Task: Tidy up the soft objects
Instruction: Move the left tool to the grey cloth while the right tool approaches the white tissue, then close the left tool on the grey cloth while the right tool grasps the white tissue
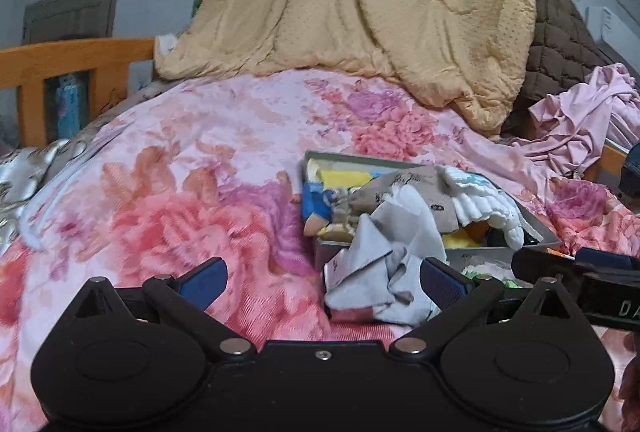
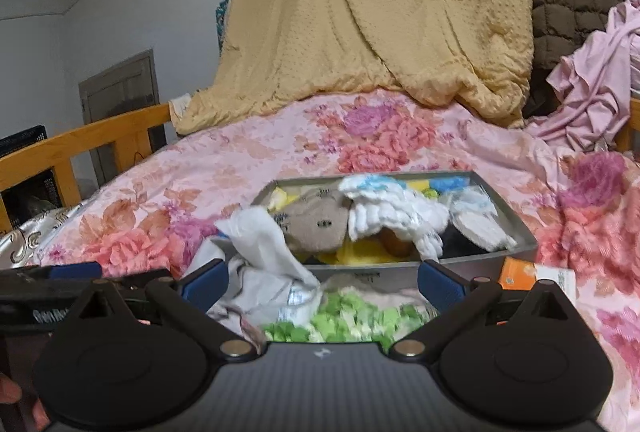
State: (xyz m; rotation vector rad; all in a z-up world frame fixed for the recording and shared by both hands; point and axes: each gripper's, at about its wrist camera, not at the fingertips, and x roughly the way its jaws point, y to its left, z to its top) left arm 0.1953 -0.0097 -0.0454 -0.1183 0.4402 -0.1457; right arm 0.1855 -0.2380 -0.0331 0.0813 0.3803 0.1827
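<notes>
A grey metal tray [image 1: 540, 228] [image 2: 516, 228] sits on the floral bedspread, piled with soft items: a beige sock [image 1: 408, 188] [image 2: 320, 228], a white ribbed cloth [image 1: 488, 208] [image 2: 384, 212], yellow pieces and a blue one. A pale grey cloth [image 1: 380, 264] [image 2: 264, 264] spills over the tray's near-left corner onto the bed. My left gripper [image 1: 322, 282] is open, with the grey cloth lying against its right finger [image 1: 440, 282]. My right gripper [image 2: 322, 282] is open above a green-and-white fluffy cloth [image 2: 344, 320] just in front of the tray.
A yellow quilt [image 1: 360, 4], a brown quilted cover [image 1: 560, 32] and a pink garment [image 1: 580, 120] are heaped at the far side. A wooden bed rail [image 1: 72, 60] runs on the left. An orange-and-white packet [image 2: 536, 274] lies by the tray's near-right corner.
</notes>
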